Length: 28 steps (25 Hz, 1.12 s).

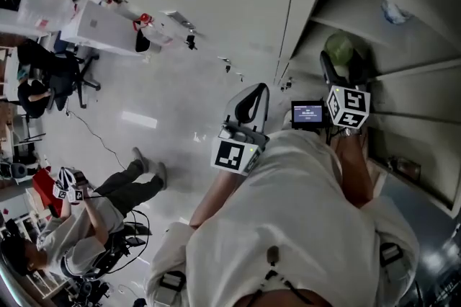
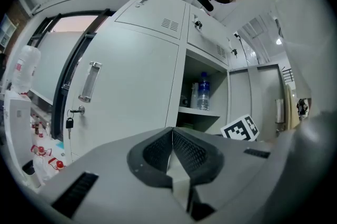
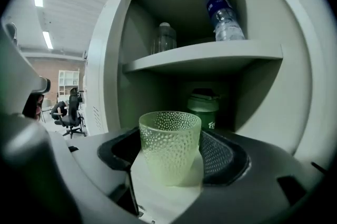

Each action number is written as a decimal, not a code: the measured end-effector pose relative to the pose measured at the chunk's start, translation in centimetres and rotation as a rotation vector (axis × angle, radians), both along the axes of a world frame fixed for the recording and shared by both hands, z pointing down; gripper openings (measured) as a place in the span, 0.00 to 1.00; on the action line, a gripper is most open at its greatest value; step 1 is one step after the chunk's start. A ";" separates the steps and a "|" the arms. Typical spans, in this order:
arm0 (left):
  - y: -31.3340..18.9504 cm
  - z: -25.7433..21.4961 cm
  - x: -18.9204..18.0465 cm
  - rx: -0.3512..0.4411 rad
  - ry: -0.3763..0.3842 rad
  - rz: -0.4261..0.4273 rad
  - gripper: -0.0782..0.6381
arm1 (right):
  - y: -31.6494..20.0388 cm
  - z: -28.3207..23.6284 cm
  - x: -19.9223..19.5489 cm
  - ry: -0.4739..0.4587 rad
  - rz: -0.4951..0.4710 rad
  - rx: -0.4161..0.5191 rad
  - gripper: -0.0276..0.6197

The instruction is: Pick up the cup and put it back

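Note:
A pale green dimpled glass cup (image 3: pixel 169 136) stands upright between the jaws of my right gripper (image 3: pixel 170 157), which is shut on it. The cup is held in front of an open locker (image 3: pixel 263 91), level with the lower compartment under the shelf (image 3: pixel 210 54). From the head view the cup (image 1: pixel 338 47) shows as a green blob by the locker shelves, above the right gripper (image 1: pixel 340 69). My left gripper (image 2: pixel 172 150) is shut with nothing in it; it hangs lower and to the left (image 1: pixel 250 104), away from the locker.
A water bottle (image 3: pixel 224 18) and a clear jar (image 3: pixel 164 38) stand on the upper shelf, a dark green container (image 3: pixel 204 107) at the back of the lower compartment. Closed locker doors (image 2: pixel 126 86) lie left. A person (image 1: pixel 79 226) sits on the floor, near an office chair (image 1: pixel 72 75).

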<state>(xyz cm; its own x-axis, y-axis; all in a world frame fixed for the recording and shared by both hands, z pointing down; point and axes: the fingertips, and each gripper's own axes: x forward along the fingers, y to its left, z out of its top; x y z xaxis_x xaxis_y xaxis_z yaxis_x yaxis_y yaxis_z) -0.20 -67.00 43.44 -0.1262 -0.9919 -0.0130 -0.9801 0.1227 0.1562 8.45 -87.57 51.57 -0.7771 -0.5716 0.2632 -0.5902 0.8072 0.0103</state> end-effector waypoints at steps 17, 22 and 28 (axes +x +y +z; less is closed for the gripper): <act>10.7 0.7 -6.1 -0.004 -0.002 0.246 0.12 | 19.2 -5.1 1.2 -0.081 0.178 0.005 0.56; 13.4 1.0 -5.6 -0.005 0.003 0.317 0.12 | 25.3 -6.7 3.2 -0.092 0.236 0.039 0.56; 14.5 1.4 -2.9 -0.004 0.004 0.433 0.12 | 30.4 -7.5 6.1 -0.114 0.332 0.051 0.56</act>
